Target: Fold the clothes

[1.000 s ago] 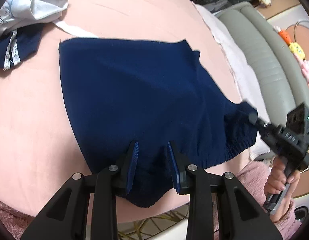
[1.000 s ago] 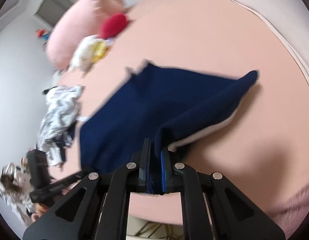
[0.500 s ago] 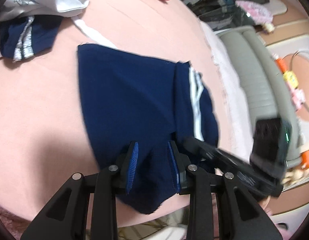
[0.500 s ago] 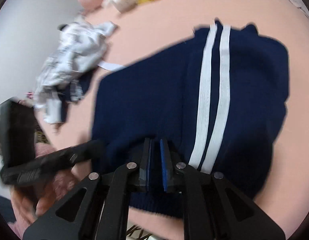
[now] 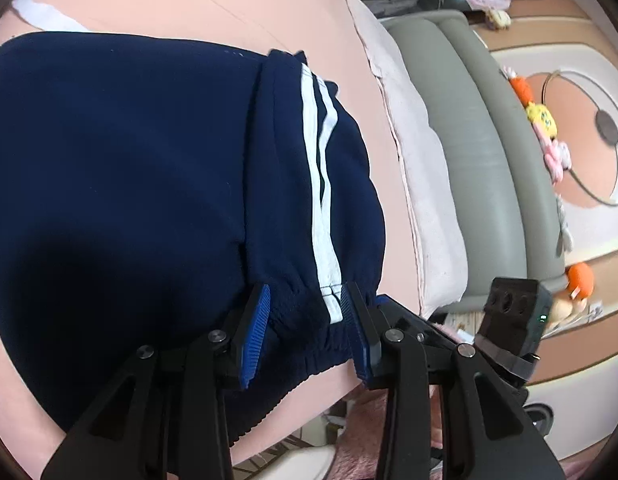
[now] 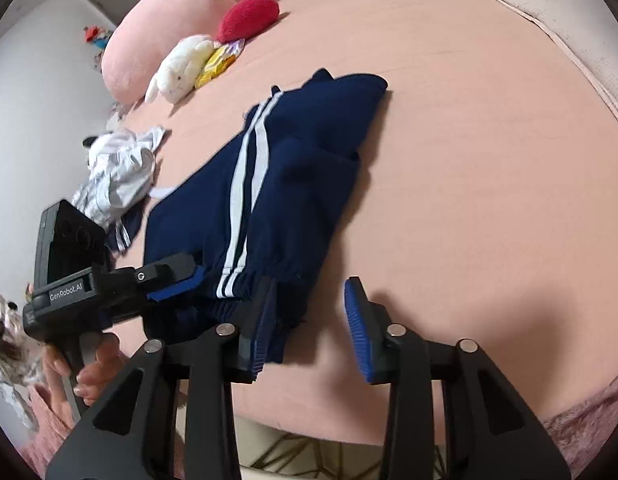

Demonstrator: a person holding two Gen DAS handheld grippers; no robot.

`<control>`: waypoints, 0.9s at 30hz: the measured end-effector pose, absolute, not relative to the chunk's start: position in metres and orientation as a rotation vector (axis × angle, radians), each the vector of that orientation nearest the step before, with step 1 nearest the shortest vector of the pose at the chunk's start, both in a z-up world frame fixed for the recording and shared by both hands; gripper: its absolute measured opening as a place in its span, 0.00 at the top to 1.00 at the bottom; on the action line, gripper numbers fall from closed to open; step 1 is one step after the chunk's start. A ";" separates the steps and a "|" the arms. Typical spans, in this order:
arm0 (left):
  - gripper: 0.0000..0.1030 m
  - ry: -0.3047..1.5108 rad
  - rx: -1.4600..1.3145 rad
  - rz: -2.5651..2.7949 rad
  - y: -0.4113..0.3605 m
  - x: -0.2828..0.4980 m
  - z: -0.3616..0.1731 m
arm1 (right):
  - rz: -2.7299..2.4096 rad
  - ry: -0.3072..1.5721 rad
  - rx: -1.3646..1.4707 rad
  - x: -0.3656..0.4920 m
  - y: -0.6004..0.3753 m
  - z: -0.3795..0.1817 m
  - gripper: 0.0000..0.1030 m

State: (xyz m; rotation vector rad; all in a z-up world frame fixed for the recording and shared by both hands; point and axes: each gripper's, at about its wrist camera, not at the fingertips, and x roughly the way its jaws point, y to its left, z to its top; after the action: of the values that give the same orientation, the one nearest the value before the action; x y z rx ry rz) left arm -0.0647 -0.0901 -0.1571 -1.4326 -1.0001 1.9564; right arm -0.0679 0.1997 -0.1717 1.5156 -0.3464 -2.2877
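Observation:
Navy shorts with two white side stripes [image 5: 149, 168] lie folded in half on the pink bed [image 5: 237, 4]; they also show in the right wrist view [image 6: 293, 184]. My left gripper [image 5: 305, 332] is open, its fingers astride the elastic waistband at the striped edge. It shows in the right wrist view [image 6: 165, 280] at the waistband's left. My right gripper [image 6: 309, 328] is open; its left finger [image 6: 253, 332] touches the waistband corner and its right finger is over bare sheet. Its body shows at the lower right of the left wrist view [image 5: 509, 320].
A heap of white and navy clothes [image 6: 117, 172] lies left of the shorts. A white plush toy [image 6: 181, 68], a red cushion [image 6: 249, 16] and a big pink pillow [image 6: 177, 12] sit at the bed's far end. A grey padded bed rail [image 5: 481, 140] runs along the right.
My right gripper carried the shorts' edge over, folding them so the white stripes face up, then opened and let go. My left gripper moved right to the striped waistband.

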 end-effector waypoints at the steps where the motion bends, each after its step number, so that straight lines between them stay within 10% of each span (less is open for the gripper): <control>1: 0.62 -1.012 -1.427 1.949 -0.091 -0.065 -0.157 | -2.254 -0.307 1.505 -0.066 0.195 -0.170 0.63; 9: 0.61 -1.076 -1.398 1.881 -0.089 -0.067 -0.160 | -2.189 0.019 1.491 -0.045 0.170 -0.179 0.61; 27: 0.57 -1.237 -1.353 1.798 -0.084 -0.073 -0.178 | -2.357 0.018 1.392 -0.049 0.172 -0.181 0.70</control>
State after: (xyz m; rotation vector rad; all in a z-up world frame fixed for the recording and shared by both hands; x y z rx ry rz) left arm -0.0727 -0.0838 -0.1781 -1.3529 -1.2367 1.7976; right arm -0.0493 0.1721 -0.1809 1.3919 0.0175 -2.3568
